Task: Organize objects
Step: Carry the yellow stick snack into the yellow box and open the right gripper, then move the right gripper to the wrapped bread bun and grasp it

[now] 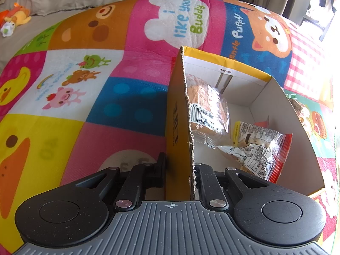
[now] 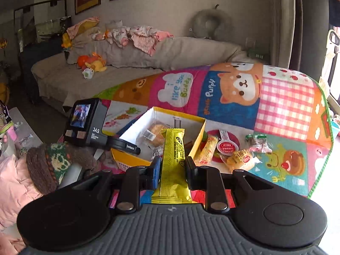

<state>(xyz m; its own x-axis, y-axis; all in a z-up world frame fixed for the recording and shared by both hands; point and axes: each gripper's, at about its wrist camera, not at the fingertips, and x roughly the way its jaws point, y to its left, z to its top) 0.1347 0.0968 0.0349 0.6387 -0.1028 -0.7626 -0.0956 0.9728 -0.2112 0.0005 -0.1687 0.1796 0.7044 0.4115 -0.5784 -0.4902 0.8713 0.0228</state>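
Note:
A yellow cardboard box (image 1: 176,114) with a white inside stands on the colourful play mat. My left gripper (image 1: 179,165) is shut on the box's near wall, one finger outside and one inside. Within the box lie a wrapped bread (image 1: 209,108) and a clear snack packet (image 1: 255,148). In the right wrist view my right gripper (image 2: 172,164) is shut on a long yellow wrapped bar (image 2: 173,161), held up in the air in front of the box (image 2: 127,160). The left gripper's camera body (image 2: 86,122) shows at the box's left side.
Loose snacks lie on the mat right of the box: a yellow corn-like packet (image 2: 208,148), a red round lid cup (image 2: 228,146), a wrapped bun (image 2: 241,159) and a green-topped packet (image 2: 258,141). A person's knitted sleeve (image 2: 53,165) is at the left. A grey sofa (image 2: 127,63) with toys stands behind.

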